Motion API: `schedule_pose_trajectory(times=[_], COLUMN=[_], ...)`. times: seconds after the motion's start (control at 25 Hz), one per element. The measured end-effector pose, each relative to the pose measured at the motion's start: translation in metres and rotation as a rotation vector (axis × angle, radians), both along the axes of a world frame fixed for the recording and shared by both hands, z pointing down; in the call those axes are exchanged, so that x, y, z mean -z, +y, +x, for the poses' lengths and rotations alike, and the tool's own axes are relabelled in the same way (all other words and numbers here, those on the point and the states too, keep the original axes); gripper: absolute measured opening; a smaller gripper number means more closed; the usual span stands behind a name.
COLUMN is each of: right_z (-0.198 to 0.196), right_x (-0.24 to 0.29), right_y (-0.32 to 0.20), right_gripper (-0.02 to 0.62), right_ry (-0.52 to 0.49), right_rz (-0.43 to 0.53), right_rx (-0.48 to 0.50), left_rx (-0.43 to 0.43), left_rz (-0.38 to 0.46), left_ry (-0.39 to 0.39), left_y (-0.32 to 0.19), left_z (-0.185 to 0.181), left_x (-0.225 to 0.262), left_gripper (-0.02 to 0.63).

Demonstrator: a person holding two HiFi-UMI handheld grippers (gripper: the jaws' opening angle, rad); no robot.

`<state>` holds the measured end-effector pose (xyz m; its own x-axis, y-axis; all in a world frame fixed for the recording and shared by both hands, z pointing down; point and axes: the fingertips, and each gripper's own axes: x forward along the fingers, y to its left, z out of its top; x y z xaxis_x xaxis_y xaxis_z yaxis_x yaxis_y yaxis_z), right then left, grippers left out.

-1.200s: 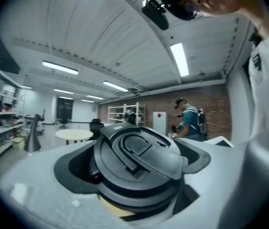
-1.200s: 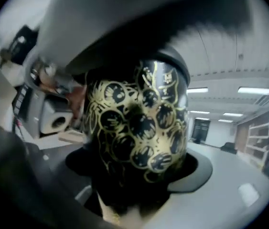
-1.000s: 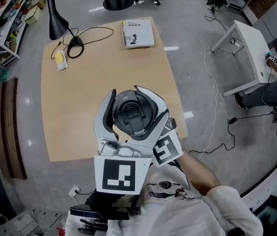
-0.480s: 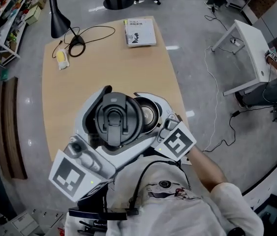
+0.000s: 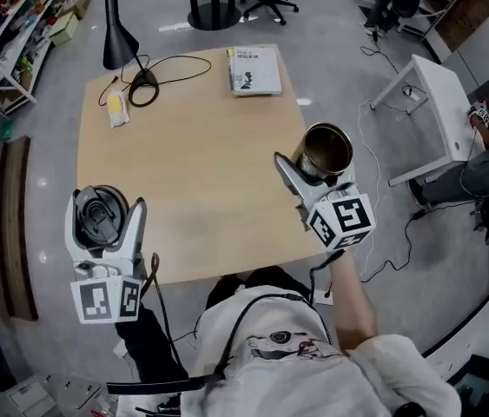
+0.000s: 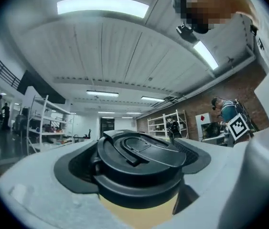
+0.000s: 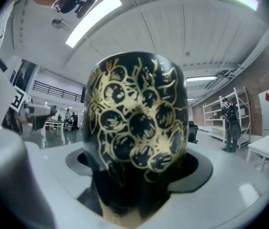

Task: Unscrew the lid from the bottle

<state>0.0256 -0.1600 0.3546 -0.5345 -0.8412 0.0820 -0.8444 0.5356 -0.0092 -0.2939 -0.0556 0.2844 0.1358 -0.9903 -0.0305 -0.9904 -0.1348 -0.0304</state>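
Left tongs (image 5: 105, 214): are gripping the black lid (image 5: 98, 218) from both sides, the jaws pressing against its rim; the person is holding them at the tabletop's (image 5: 201, 163) near left corner.
Right tongs (image 5: 312, 179): are clasping the bottle (image 5: 325, 150) around its body with the jaws standing fairly wide on it.
Lid: is sitting top face up between the left jaws, its folded carry loop showing; it is off the bottle and well apart from it.
Bottle: is being held upright in the air by the tabletop's right edge, its open mouth facing the head view; the right gripper view is showing a dark body with a gold pattern.
Tabletop: is carrying a book (image 5: 255, 69) at the far edge, a black lamp (image 5: 121, 40) with its looping cable (image 5: 170, 72) at the far left, and a small yellow thing (image 5: 115, 109) beside them.
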Motion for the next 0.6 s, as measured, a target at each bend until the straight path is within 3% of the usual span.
schedule_pose_trajectory(times=[0.12, 0.24, 0.6], right_z=[0.012, 0.010, 0.011], right_x=[0.009, 0.012, 0.016], right_y=[-0.005, 0.000, 0.013], right_gripper=[0.425, 0.425, 0.425], right_ry=[-0.008, -0.002, 0.003], right_rz=[0.013, 0.022, 0.031], right_rx=[-0.044, -0.032, 0.016], left_rx=[0.053, 0.050, -0.029], left_rz=[-0.033, -0.039, -0.057], left_ry=[0.081, 0.144, 0.091], left_y=[-0.001, -0.006, -0.020], left_z=[-0.014, -0.013, 0.035], left_x=[-0.036, -0.058, -0.057], left_gripper=[0.505, 0.505, 0.505])
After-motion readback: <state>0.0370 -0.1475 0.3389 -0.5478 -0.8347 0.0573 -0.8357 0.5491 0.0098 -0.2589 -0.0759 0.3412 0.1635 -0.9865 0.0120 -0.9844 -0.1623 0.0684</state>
